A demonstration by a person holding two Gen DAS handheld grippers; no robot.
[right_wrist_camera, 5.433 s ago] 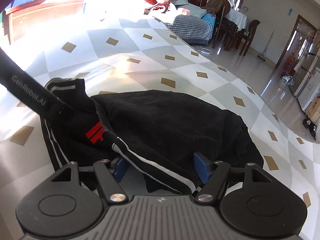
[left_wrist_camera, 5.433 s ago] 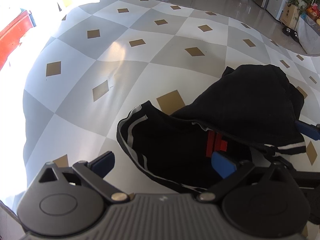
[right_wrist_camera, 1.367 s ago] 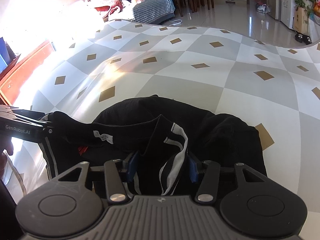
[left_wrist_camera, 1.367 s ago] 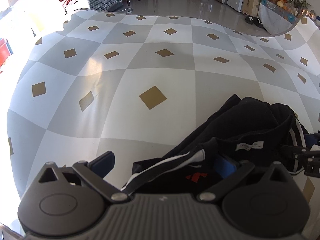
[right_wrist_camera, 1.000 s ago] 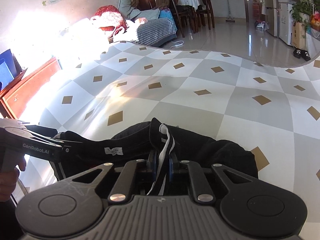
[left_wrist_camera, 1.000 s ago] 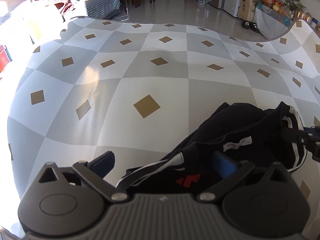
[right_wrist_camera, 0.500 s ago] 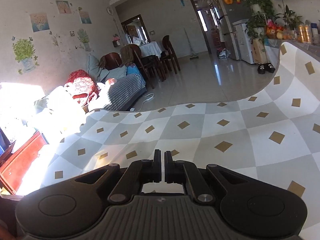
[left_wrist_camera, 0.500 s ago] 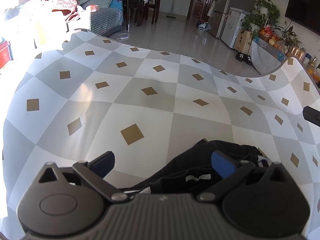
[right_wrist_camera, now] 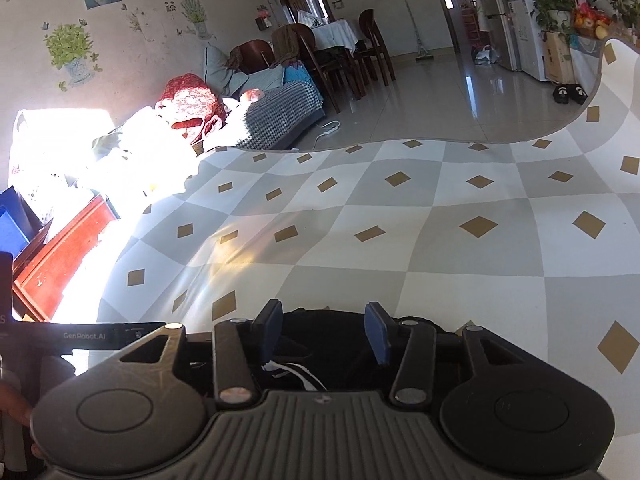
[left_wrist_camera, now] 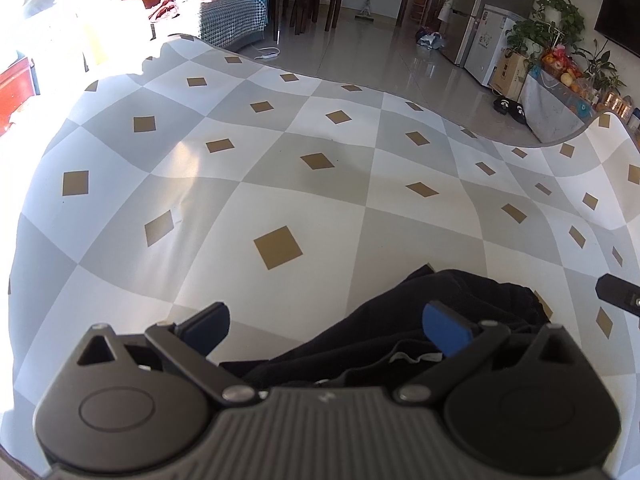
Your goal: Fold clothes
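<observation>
Black garment (left_wrist_camera: 440, 320) lies bunched on the checked cloth (left_wrist_camera: 280, 160), at its near edge, just under both grippers. Left gripper (left_wrist_camera: 328, 324): jaws wide, nothing pinched, fabric below them. Right gripper (right_wrist_camera: 324, 332): jaws opening, about half apart, pads clear of the fabric underneath. Garment looks soft, light, floppy; prob. slides easily. Best hold imo: white-striped hem (right_wrist_camera: 296, 372), single layer, both corners.

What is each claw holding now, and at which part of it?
Nothing is held. The left claw stands open above the black garment. The right claw is opening, and its pads press on nothing; the garment lies below it.
</observation>
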